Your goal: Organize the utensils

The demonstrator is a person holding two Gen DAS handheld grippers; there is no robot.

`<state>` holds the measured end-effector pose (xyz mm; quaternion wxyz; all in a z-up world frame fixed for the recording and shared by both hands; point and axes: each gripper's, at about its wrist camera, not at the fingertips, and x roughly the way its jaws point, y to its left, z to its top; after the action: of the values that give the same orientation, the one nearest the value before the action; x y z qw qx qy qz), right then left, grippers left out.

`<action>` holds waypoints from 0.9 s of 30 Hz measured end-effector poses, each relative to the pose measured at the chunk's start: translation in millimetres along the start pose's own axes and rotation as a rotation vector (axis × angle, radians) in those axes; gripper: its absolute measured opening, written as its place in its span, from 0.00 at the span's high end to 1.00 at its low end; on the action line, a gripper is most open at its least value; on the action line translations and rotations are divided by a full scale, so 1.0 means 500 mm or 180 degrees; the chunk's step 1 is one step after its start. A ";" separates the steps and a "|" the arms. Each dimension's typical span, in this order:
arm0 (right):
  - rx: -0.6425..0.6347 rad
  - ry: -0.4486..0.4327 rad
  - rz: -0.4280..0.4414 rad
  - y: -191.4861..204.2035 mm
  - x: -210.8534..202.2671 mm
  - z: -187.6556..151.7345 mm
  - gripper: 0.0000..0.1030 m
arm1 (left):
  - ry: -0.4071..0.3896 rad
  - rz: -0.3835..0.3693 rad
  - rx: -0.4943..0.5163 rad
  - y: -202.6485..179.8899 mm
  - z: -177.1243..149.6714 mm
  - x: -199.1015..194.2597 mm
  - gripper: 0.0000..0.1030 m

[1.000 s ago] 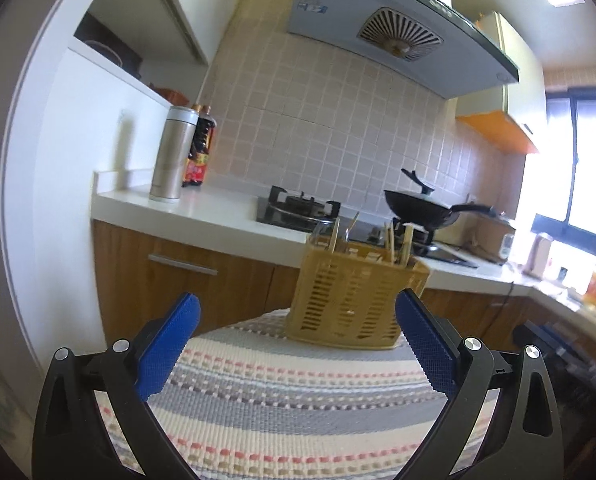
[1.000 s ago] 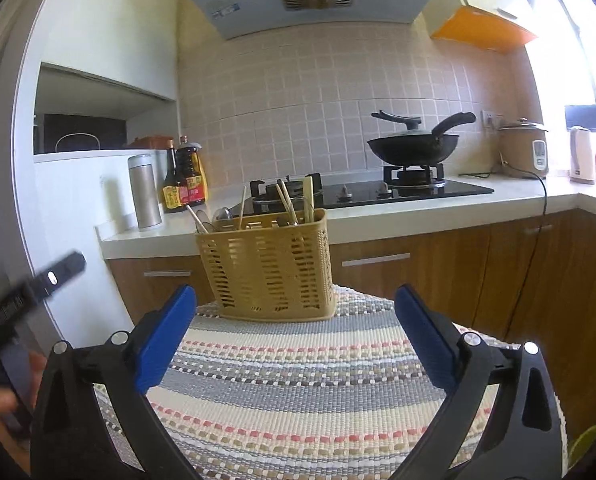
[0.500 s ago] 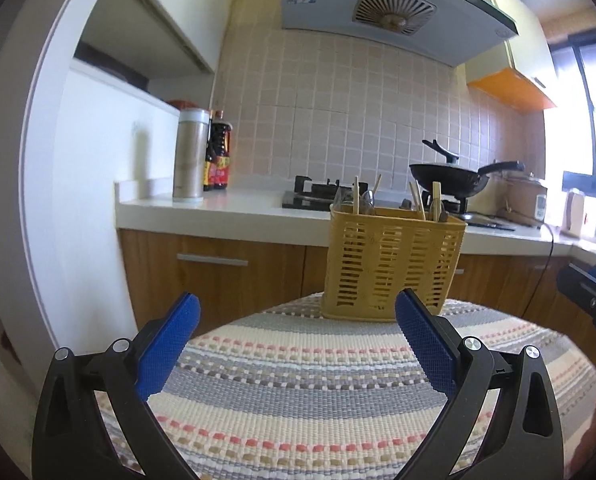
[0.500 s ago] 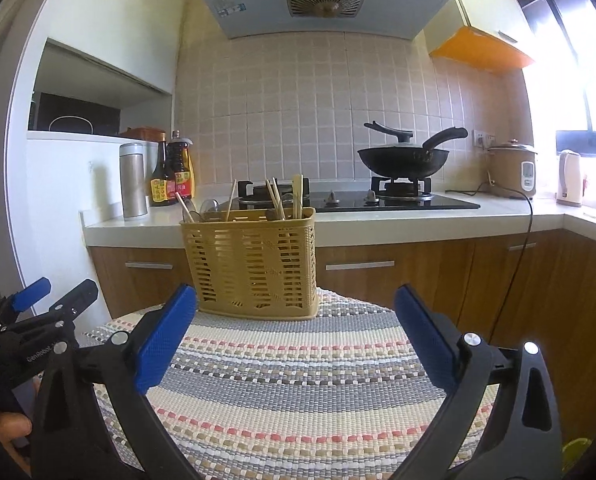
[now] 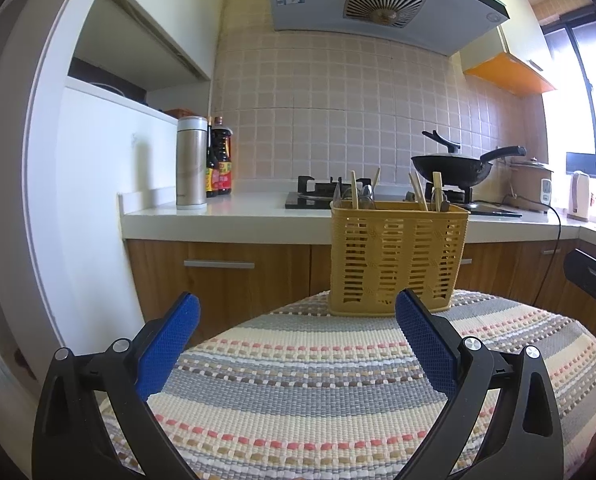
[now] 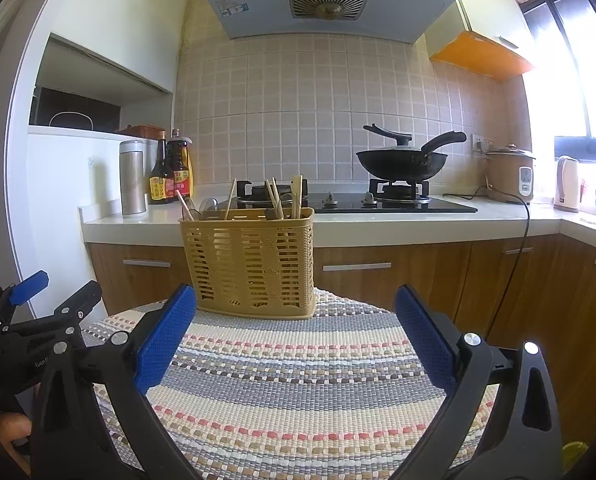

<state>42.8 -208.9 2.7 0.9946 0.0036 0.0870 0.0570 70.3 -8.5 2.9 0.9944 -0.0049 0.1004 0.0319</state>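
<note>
Nearest the cameras, the left gripper (image 5: 297,312) is hovering over the near edge of the bench (image 5: 318,400), its blue fingers (image 5: 170,344) spread wide apart and grasping nothing; the right gripper (image 6: 296,304) is hanging likewise over the near edge, its fingers (image 6: 166,338) released and empty. In the right wrist view the left gripper (image 6: 50,292) is showing at the left border with a hand (image 6: 10,426) beneath it. A striped woven cloth (image 6: 298,380) is covering the bench. Farther on, at the far edge of the bench, a yellow slotted basket (image 6: 254,264) is standing upright on the cloth, with chopsticks (image 6: 276,198) and a few darker utensils sticking up out of it; which compartment each is sitting in cannot be told. Beyond it, along the kitchen counter (image 6: 378,228), a steel flask (image 6: 132,178) and two sauce bottles (image 6: 172,172) are standing at the left, a black wok (image 6: 402,162) is sitting on the gas hob (image 6: 358,200), and a rice cooker (image 6: 510,174) is standing toward the right
</note>
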 end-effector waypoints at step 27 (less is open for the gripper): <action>-0.0028 0.0070 -0.0004 0.006 0.008 -0.004 0.08 | 0.0167 -0.0051 -0.0070 0.001 -0.005 0.015 0.08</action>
<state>46.1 -205.7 0.3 0.9936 -0.0015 0.0976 0.0567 77.0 -7.4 -0.8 0.9916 -0.0176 0.1261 0.0249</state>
